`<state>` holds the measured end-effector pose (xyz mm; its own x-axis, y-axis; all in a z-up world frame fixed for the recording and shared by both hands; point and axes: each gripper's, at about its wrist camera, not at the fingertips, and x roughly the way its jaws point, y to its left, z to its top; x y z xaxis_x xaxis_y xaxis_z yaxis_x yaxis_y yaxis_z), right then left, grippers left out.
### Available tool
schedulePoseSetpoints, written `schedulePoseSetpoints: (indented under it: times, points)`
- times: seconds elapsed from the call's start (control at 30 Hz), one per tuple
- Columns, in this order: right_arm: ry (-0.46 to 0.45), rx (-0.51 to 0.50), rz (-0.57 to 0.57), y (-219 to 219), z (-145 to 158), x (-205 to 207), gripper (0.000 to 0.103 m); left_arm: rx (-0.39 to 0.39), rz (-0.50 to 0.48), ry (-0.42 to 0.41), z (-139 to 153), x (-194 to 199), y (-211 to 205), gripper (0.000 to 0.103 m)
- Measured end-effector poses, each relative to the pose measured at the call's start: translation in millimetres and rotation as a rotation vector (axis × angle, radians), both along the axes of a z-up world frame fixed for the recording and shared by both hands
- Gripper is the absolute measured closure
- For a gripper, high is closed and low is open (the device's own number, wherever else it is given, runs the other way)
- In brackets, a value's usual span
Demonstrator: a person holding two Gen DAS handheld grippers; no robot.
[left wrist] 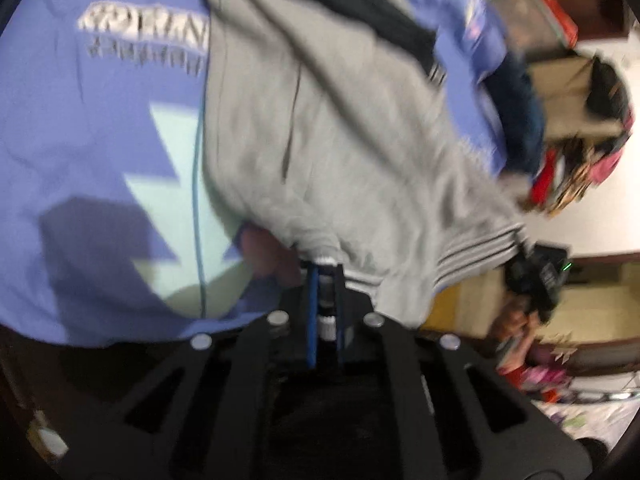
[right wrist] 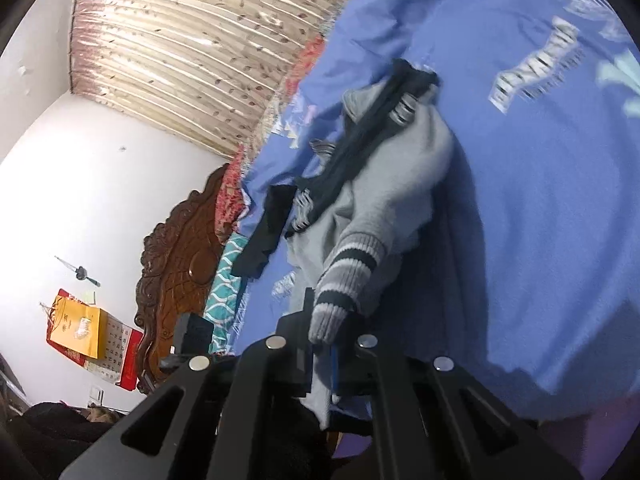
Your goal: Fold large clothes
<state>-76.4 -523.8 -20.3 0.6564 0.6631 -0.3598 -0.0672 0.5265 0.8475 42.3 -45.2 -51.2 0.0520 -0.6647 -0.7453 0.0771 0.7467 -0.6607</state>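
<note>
Both my grippers are clamped on the grey sweater (left wrist: 320,120) over the blue bedsheet (left wrist: 100,140) — left gripper (left wrist: 326,268) on the hem, right gripper (right wrist: 324,340) on a striped cuff (right wrist: 344,280). I'd keep tension even while laying it flat — no sagging.

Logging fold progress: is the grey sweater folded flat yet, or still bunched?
Still bunched. The grey sweater hangs crumpled over the blue bedsheet, its striped cuff pinched in the right tool and its hem in the left tool.

Bed with blue printed bedsheet (right wrist: 540,208); grey striped-cuff sweater (right wrist: 384,184) at centre, black garment (right wrist: 264,232) at 9 o'clock.
</note>
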Motion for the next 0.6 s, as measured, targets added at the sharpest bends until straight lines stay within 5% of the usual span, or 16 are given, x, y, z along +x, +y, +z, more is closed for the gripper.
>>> schedulePoseSetpoints:
  times: [0.27,0.4,0.47,0.53,0.6]
  points:
    - [-0.044,0.009,-0.029,-6.3,30.4,116.3,0.079,-0.14,0.171,-0.062,46.8,88.8,50.2,0.097]
    - [0.041,-0.035,-0.138,-12.6,13.9,196.5,0.079,-0.088,0.308,-0.078,44.3,151.5,65.9,0.103]
    - [0.105,-0.15,-0.197,-10.9,-4.4,226.3,0.069,-0.034,0.375,-0.075,37.4,179.3,77.0,0.103]
    - [0.17,-0.222,-0.236,-9.8,-23.6,239.7,0.064,0.04,0.404,-0.075,33.3,196.2,83.7,0.103]
    - [0.143,-0.199,-0.257,-15.6,-33.3,229.3,0.06,0.03,0.397,-0.103,35.6,191.6,85.9,0.103]
